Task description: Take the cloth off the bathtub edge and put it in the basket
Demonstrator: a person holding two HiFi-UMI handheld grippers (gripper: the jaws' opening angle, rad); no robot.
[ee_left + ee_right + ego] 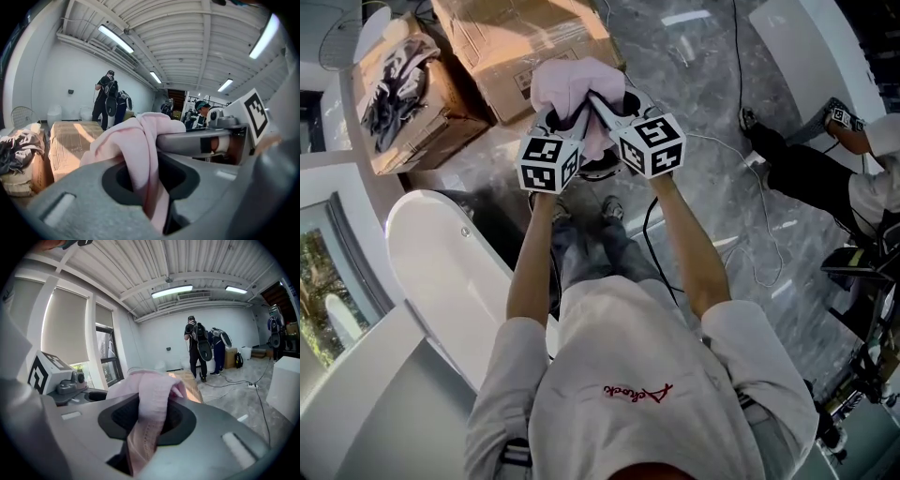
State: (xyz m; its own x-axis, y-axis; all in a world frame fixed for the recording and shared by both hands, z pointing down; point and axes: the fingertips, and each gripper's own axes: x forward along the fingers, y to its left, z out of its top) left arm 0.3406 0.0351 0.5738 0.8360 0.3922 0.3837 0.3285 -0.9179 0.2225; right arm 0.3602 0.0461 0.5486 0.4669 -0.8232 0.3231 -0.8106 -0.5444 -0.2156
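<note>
The pink cloth point(572, 84) is bunched up in the air, well clear of the white bathtub point(441, 267), over the marble floor point(703, 94) beside the cardboard boxes point(525, 42). The left gripper point(565, 117) and right gripper point(605, 111) sit side by side, each with jaws nearly closed, pinching a fold of it

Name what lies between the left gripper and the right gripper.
The pink cloth, bunched up. The head view shows it spanning the left gripper and right gripper; each gripper view shows its jaws shut on a fold.
</note>
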